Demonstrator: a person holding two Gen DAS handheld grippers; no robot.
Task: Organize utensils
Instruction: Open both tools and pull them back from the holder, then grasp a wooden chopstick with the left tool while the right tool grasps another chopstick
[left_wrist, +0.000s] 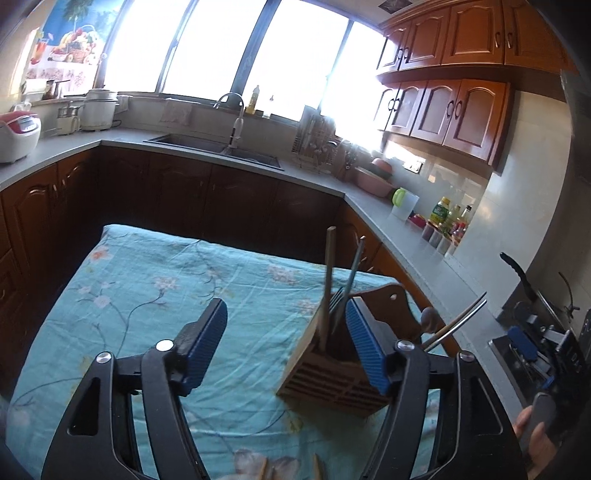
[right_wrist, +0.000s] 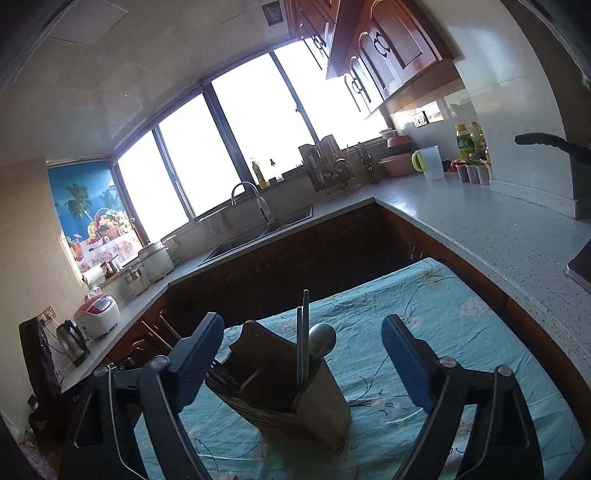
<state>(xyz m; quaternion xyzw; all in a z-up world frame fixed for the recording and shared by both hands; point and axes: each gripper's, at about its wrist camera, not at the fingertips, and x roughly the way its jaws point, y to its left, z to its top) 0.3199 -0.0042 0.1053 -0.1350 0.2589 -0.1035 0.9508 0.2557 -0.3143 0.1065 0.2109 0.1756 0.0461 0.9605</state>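
A wooden utensil holder (left_wrist: 334, 373) stands on the table with the teal floral cloth (left_wrist: 147, 295). Chopsticks (left_wrist: 328, 280), a fork and a spoon (left_wrist: 430, 319) stick out of it. My left gripper (left_wrist: 286, 325) is open and empty; its right finger is in front of the holder. In the right wrist view the holder (right_wrist: 295, 398) stands between the open fingers of my right gripper (right_wrist: 303, 350), which holds nothing. The right gripper also shows in the left wrist view (left_wrist: 532, 350) at the far right.
A grey counter (left_wrist: 406, 236) wraps around the table, with a sink (left_wrist: 221, 147), a dish rack (left_wrist: 317, 147), pink bowls, a jug and bottles (left_wrist: 447, 218). Rice cookers (left_wrist: 14, 136) stand at the left. Wooden pieces (left_wrist: 317, 469) lie at the near table edge.
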